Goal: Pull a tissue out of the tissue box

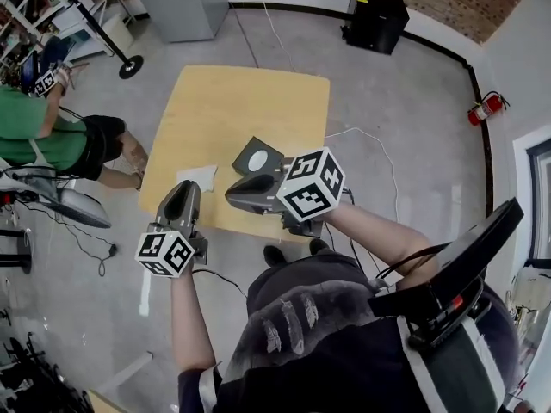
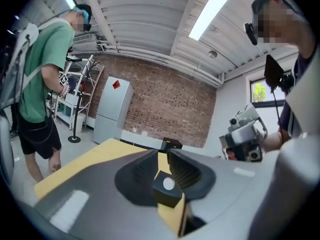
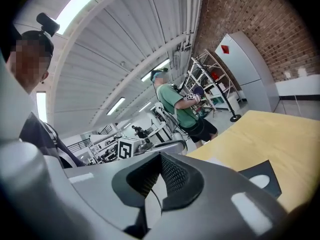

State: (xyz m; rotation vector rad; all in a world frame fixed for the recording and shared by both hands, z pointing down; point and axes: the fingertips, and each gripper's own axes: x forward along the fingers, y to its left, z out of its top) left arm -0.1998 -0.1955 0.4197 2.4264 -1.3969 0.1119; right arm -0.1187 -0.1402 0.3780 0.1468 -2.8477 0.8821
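The dark tissue box [image 1: 256, 157] with a white oval opening stands near the front edge of the wooden table [image 1: 258, 101]. A loose white tissue [image 1: 198, 177] lies flat on the table to its left. My left gripper [image 1: 185, 188] hovers over the table's front left corner. Its jaws stand a narrow gap apart with nothing between them, and the left gripper [image 2: 162, 153] view shows the box [image 2: 167, 188] through that gap. My right gripper [image 1: 232, 194] is held just in front of the box, its tips meeting and empty. In the right gripper [image 3: 161, 155] view the box [image 3: 262, 179] lies low at the right.
A person in a green shirt [image 1: 34, 132] stands left of the table. A grey cabinet [image 1: 185, 3], a black box [image 1: 374, 15] and a stand with a round base [image 1: 129, 65] stand beyond it. A fire extinguisher [image 1: 485, 108] sits by the right wall. Cables run over the floor.
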